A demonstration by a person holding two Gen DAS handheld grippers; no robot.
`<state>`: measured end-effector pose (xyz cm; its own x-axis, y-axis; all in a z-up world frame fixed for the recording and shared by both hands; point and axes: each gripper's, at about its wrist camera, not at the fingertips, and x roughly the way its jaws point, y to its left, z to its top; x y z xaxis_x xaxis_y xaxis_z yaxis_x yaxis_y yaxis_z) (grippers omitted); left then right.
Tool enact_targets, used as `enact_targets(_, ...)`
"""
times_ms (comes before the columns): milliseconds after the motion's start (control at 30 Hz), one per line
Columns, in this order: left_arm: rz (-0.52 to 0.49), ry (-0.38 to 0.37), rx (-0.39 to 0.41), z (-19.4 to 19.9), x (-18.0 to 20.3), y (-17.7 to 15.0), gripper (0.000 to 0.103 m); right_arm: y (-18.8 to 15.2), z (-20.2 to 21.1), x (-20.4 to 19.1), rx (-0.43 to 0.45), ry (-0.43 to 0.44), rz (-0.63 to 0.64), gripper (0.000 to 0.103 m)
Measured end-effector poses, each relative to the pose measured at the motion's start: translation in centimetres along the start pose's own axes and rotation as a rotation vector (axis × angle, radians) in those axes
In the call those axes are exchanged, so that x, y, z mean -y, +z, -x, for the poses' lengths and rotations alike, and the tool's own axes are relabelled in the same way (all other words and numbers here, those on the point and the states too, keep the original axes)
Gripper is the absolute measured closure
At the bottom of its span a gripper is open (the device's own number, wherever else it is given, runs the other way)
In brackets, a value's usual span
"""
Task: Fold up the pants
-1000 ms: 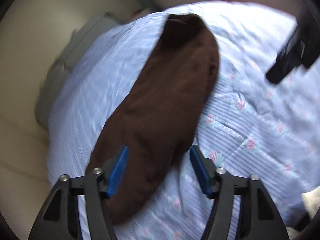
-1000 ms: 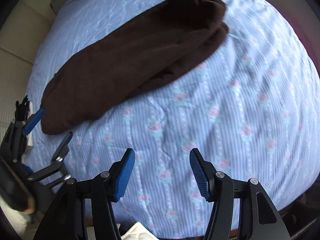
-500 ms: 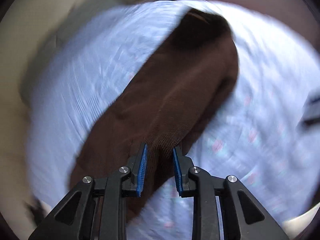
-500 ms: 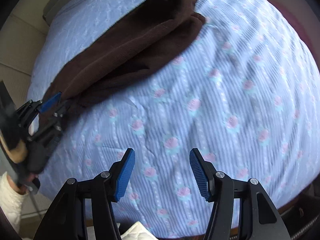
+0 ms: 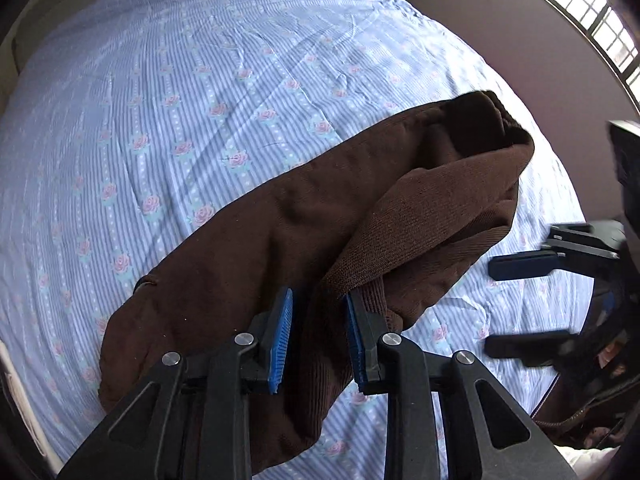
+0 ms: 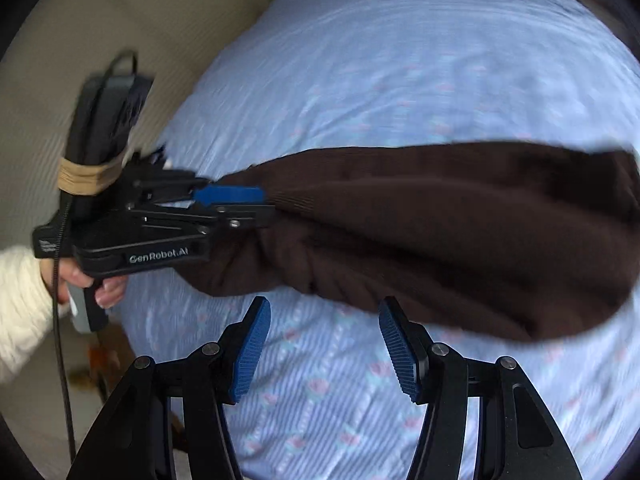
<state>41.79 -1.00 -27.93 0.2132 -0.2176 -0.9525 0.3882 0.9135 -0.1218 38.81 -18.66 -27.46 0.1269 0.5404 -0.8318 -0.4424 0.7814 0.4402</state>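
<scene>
Dark brown pants (image 5: 280,240) lie bunched on a bed with a blue striped rose-print sheet (image 5: 200,80). My left gripper (image 5: 318,336) is shut on one end of the pants, with cloth pinched between its blue pads and lifted off the sheet. In the right wrist view the pants (image 6: 440,232) hang in a long band from the left gripper (image 6: 236,204) at the left. My right gripper (image 6: 324,348) is open and empty, just below the hanging cloth. It also shows at the right edge of the left wrist view (image 5: 520,304).
The bed's edge and beige floor (image 6: 120,40) lie to the left in the right wrist view. A wall and barred window (image 5: 580,8) are beyond the bed. A hand in a white sleeve (image 6: 24,304) holds the left gripper.
My left gripper closed on the pants' end and lifted it, swinging the cloth up and across. My right gripper stayed open and now sits close under the raised pants.
</scene>
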Motion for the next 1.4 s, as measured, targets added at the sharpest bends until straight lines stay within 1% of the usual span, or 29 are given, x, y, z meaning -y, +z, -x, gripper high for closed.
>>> enact_targets(67, 0.033, -0.022, 0.005, 0.2, -0.6, -0.1, 0.076, 1.2, -1.6, -0.9, -0.041, 0.004, 0.057, 0.045)
enact_targets(167, 0.065, -0.052, 0.009, 0.5, -1.0, -0.3, 0.076, 2.5, -3.8, -1.6, -0.092, 0.060, 0.103, 0.045)
enact_targets(233, 0.074, -0.062, 0.004, 0.5, -1.1, -0.5, 0.076, 3.3, -5.7, -1.8, -0.127, 0.053, 0.122, 0.045)
enact_targets(267, 0.077, -0.065, -0.003, 0.5, -1.1, -0.6, 0.075, 3.6, -6.6, -1.7, -0.141, 0.034, 0.124, 0.045)
enact_targets(300, 0.079, -0.065, -0.006, 0.6, -1.1, -0.8, 0.073, 3.9, -7.3, -1.7, -0.153, 0.023, 0.120, 0.045)
enact_targets(333, 0.081, -0.059, -0.003, 0.8, -1.1, -1.1, 0.070, 4.3, -7.7, -1.6, -0.158, 0.031, 0.114, 0.045)
enact_targets(367, 0.083, -0.040, 0.001, 1.0, -1.1, -1.3, 0.068, 4.4, -8.1, -1.5, -0.162, 0.040, 0.104, 0.045)
enact_targets(400, 0.087, 0.012, 0.017, 1.7, -1.2, -1.8, 0.066, 4.3, -8.6, -1.5, -0.168, 0.046, 0.087, 0.045)
enact_targets(433, 0.090, 0.046, 0.032, 2.4, -1.4, -2.2, 0.062, 3.9, -9.3, -1.2, -0.189, 0.064, 0.059, 0.045)
enact_targets(500, 0.123, 0.111, 0.072, 4.1, -2.6, -3.7, 0.042, 2.6, -10.1, -0.4, -0.228, 0.101, -0.001, 0.045)
enact_targets(567, 0.204, 0.178, 0.107, 5.9, -5.1, -6.0, 0.040, 0.3, -10.7, 0.0, -0.252, 0.120, -0.062, 0.045)
enact_targets(600, 0.282, 0.214, 0.108, 6.7, -7.1, -7.6, 0.038, -0.7, -10.4, 0.1, -0.241, 0.124, -0.087, 0.045)
enact_targets(667, 0.410, 0.248, 0.107, 7.5, -10.4, -10.0, 0.037, -1.7, -9.8, 0.0, -0.209, 0.118, -0.144, 0.045)
enact_targets(700, 0.487, 0.259, 0.104, 7.7, -12.2, -11.3, 0.037, -2.1, -9.4, 0.0, -0.189, 0.112, -0.186, 0.048)
enact_targets(733, 0.558, 0.273, 0.093, 7.6, -13.7, -12.6, 0.037, -2.3, -9.4, 0.0, -0.183, 0.096, -0.209, 0.050)
enact_targets(767, 0.593, 0.283, 0.083, 7.3, -14.6, -13.4, 0.037, -2.5, -9.5, -0.3, -0.177, 0.063, -0.213, 0.053)
enact_targets(800, 0.597, 0.286, 0.073, 6.7, -14.9, -13.8, 0.037, -2.7, -9.7, -0.8, -0.176, 0.025, -0.200, 0.053)
enact_targets(867, 0.599, 0.242, 0.056, 5.3, -15.1, -14.0, 0.037, -3.0, -10.5, -1.9, -0.182, -0.031, -0.162, 0.053)
enact_targets(933, 0.664, 0.148, 0.066, 4.0, -15.9, -14.0, 0.037, -2.9, -10.6, -2.3, -0.193, -0.051, -0.139, 0.054)
enact_targets(1000, 0.733, 0.103, 0.084, 3.0, -16.8, -13.8, 0.037, -2.7, -10.3, -2.4, -0.207, -0.059, -0.130, 0.057)
enact_targets(1067, 0.774, 0.034, 0.079, 1.2, -17.1, -13.4, 0.037, -2.5, -10.4, -2.4, -0.222, -0.070, -0.139, 0.057)
enact_targets(1100, 0.792, -0.005, 0.057, 0.2, -17.0, -13.2, 0.038, -2.5, -10.4, -2.3, -0.223, -0.076, -0.142, 0.059)
enact_targets(1133, 0.815, -0.019, 0.040, -0.5, -17.1, -12.9, 0.044, -2.5, -10.4, -2.5, -0.223, -0.084, -0.146, 0.060)
enact_targets(1167, 0.834, -0.025, 0.043, -0.7, -17.0, -12.9, 0.062, -2.6, -10.6, -2.7, -0.220, -0.095, -0.156, 0.066)
enact_targets(1200, 0.848, -0.033, 0.052, -0.6, -17.0, -12.9, 0.073, -2.5, -10.4, -2.5, -0.216, -0.105, -0.167, 0.072)
enact_targets(1233, 0.853, -0.016, 0.062, 0.0, -16.8, -12.8, 0.075, -2.6, -10.3, -2.3, -0.214, -0.114, -0.183, 0.072)
enact_targets(1267, 0.845, 0.015, 0.075, 0.7, -16.5, -12.5, 0.081, -2.8, -9.9, -2.0, -0.214, -0.111, -0.203, 0.074)
enact_targets(1333, 0.825, 0.062, 0.135, 3.2, -15.9, -12.0, 0.083, -3.1, -9.4, -1.8, -0.204, -0.107, -0.221, 0.076)
enact_targets(1400, 0.821, 0.090, 0.171, 4.8, -15.8, -12.1, 0.083, -3.5, -8.8, -2.1, -0.196, -0.098, -0.223, 0.078)
